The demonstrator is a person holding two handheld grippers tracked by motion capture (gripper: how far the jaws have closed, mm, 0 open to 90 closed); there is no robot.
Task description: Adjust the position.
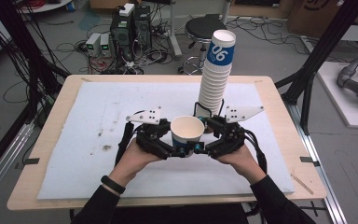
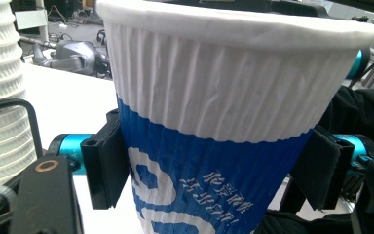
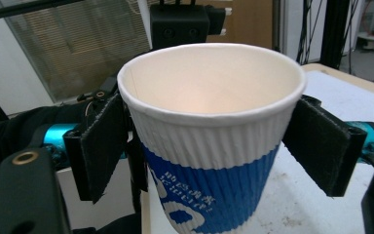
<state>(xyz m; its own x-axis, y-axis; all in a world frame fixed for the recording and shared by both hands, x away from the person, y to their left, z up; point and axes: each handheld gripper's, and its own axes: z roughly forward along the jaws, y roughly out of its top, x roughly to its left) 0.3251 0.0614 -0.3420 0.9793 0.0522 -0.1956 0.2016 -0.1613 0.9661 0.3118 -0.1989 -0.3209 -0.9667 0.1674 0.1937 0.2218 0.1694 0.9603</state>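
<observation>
Paper cup [image 1: 187, 133], blue and white, upright at frame centre, left gripper [image 1: 168, 148] clamped on its lower sides, right gripper [image 1: 204, 148] jaws parted around it, right-hand pad clear, cup stack [image 1: 214, 74] just behind, upper right, white mat [image 1: 98, 140] beneath.

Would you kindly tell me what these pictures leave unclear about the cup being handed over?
- Cup base: high view, hidden by both hand-held grippers; cut off by the bottom edge in both gripper views.
- Blue print: left gripper view, small and cut off.
- Cup stack foot: high view, behind the right hand-held gripper.
</observation>
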